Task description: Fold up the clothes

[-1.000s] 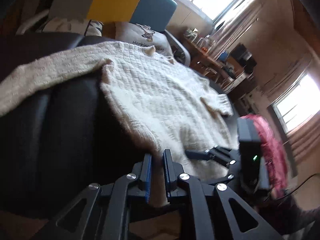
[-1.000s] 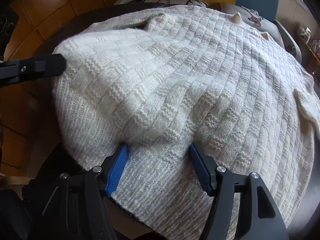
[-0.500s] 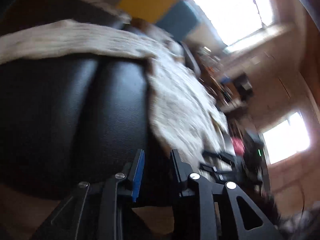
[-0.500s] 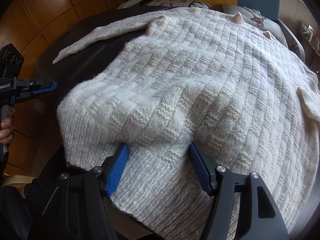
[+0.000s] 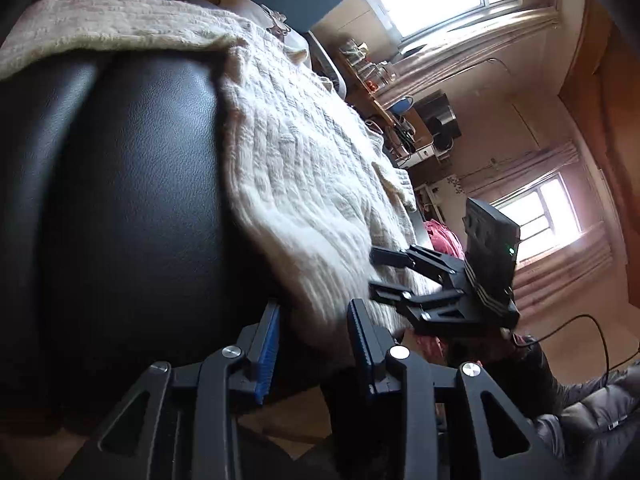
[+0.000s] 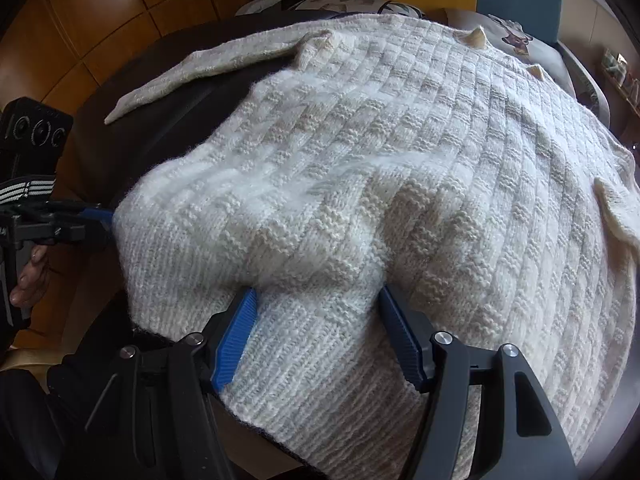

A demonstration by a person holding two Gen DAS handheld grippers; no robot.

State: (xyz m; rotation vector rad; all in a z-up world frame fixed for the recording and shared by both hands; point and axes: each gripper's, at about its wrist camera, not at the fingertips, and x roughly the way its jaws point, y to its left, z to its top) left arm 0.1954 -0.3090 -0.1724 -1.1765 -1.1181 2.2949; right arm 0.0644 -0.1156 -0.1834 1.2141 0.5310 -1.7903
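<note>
Black leather sofa [image 5: 120, 200] carries the cream knitted sweater [image 6: 400, 160], spread flat, one sleeve [image 6: 208, 68] stretched aside. Right gripper [image 6: 316, 312] spread wide, hem bunched between its pads; left gripper [image 5: 312, 332] parted around the hem's corner.

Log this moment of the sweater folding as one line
task: fold clothes | sweater flat on black couch | left gripper open at hem corner | right gripper open over hem

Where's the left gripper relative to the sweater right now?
In the right wrist view, the left gripper is at the far left, at the sweater's left hem corner. Its own view shows its open fingers straddling that edge, over the black seat.
</note>
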